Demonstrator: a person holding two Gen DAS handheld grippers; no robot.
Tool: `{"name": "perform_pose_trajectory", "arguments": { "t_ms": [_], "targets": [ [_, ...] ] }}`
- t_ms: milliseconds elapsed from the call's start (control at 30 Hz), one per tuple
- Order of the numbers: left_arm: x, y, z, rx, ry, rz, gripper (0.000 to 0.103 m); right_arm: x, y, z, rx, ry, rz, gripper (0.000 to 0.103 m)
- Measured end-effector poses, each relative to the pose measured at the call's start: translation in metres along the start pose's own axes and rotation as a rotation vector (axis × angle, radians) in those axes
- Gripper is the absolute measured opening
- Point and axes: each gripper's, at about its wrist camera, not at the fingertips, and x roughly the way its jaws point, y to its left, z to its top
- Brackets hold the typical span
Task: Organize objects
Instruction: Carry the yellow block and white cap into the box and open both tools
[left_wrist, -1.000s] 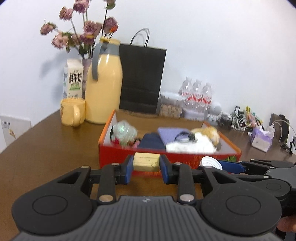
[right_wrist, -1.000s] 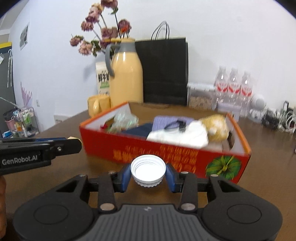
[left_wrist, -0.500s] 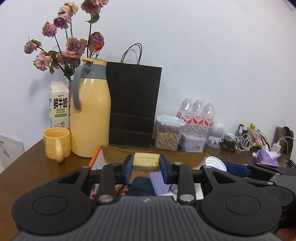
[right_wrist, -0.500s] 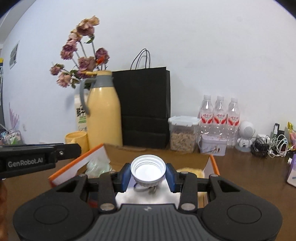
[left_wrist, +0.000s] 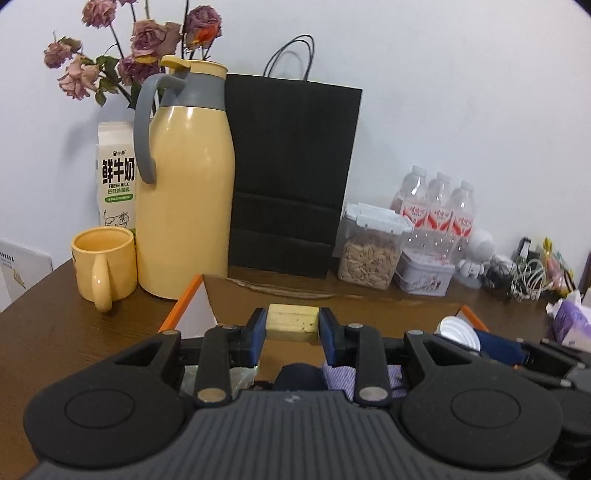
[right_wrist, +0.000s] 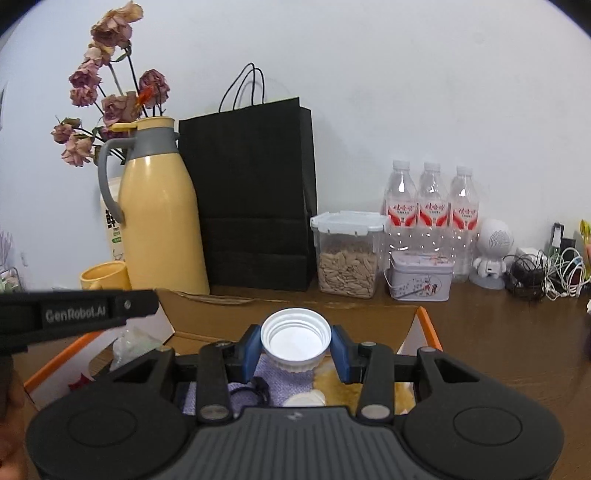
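Left tongs (left_wrist: 292, 325) pinch block (left_wrist: 292, 326), right tongs (right_wrist: 295, 349) pinch cap (right_wrist: 295, 339); box (right_wrist: 428, 325) directly below both, drop straight down.

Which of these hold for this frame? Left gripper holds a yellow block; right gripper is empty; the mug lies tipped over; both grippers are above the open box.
1. The left gripper holds a yellow block: true.
2. The right gripper is empty: false, it is shut on a white cap.
3. The mug lies tipped over: false, it stands upright beside the thermos jug.
4. Both grippers are above the open box: true.
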Motion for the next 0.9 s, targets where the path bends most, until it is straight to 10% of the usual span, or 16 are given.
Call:
{"name": "perform_pose_trajectory", "arguments": {
  "t_ms": [167, 233, 400, 533, 900],
  "targets": [
    [-0.007, 0.0, -0.002, 0.013, -0.028, 0.021, 0.039, -0.004, -0.001, -0.004, -0.011, 0.003, -0.012, 0.039],
    [-0.011, -0.001, -0.003, 0.023, -0.046, 0.04, 0.074, -0.008, -0.003, -0.005, -0.007, -0.008, -0.022, 0.05],
    [-0.02, -0.003, -0.002, 0.038, -0.108, 0.082, 0.103, -0.016, -0.007, -0.004, 0.002, -0.031, -0.034, 0.079],
    [-0.022, -0.003, 0.0, 0.032, -0.115, 0.095, 0.103, -0.02, -0.01, -0.004, 0.005, -0.041, -0.045, 0.1],
    [-0.032, -0.002, 0.0, 0.037, -0.113, 0.097, 0.103, -0.037, -0.007, 0.0, -0.005, -0.047, -0.027, 0.103]
  ]
}}
